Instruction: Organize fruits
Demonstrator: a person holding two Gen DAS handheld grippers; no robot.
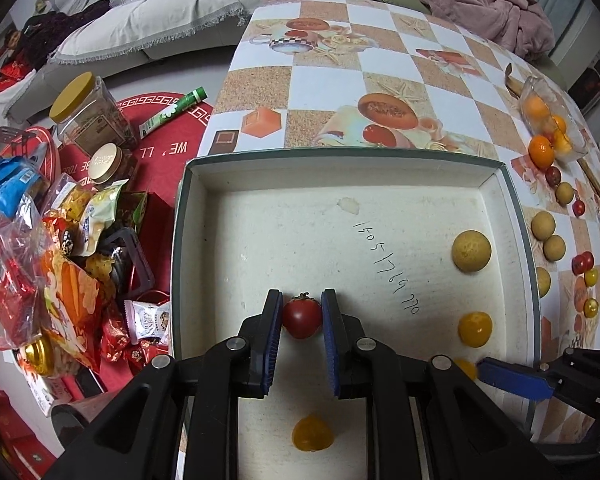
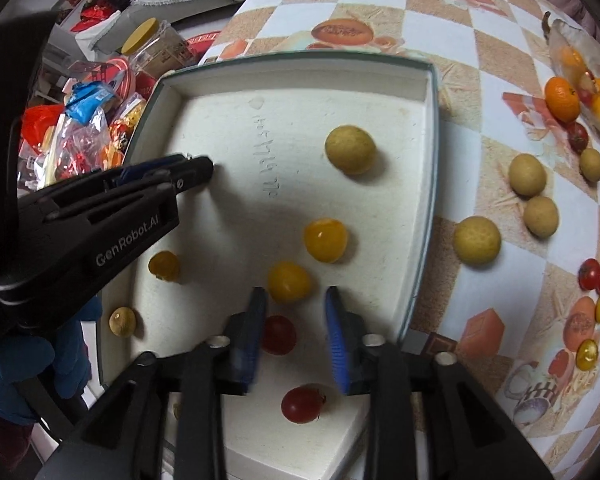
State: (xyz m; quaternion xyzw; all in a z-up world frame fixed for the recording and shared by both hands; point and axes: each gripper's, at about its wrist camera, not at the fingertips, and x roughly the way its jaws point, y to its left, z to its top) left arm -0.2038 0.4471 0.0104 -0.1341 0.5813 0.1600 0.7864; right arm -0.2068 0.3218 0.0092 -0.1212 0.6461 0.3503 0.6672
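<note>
Box: a shallow white-lined cardboard box (image 1: 496, 178) sits on the checkered surface (image 1: 396, 76), with handwritten digits on its floor.
Left gripper: the left gripper (image 1: 302, 314) is over the box at 6 o'clock in the left wrist view; its blue-padded fingers (image 1: 274, 332) are pressed against both sides of a red cherry tomato (image 1: 302, 317), which sits low over the box floor.
Right gripper: the right gripper (image 2: 296, 320) hovers over the near part of the box with its fingers (image 2: 336, 336) apart and nothing between the tips; a yellow cherry tomato (image 2: 289, 282) lies just ahead of them.
Inside the box: a tan longan (image 2: 350, 149) at 12 o'clock, a second yellow tomato (image 2: 325, 240) near the middle, two more red tomatoes (image 2: 279, 335) at 6 o'clock, and a small yellow one (image 2: 164, 266) at 9 o'clock.
Outside the box: at 3 o'clock on the surface lie loose longans (image 2: 477, 240), red and yellow tomatoes (image 2: 596, 278), and a mandarin (image 2: 562, 98) beside a clear plastic bag (image 2: 580, 56) of fruit.
Floor: snack packets (image 1: 72, 264) and a yellow-lidded jar (image 1: 88, 116) at 9 o'clock in the left wrist view.
</note>
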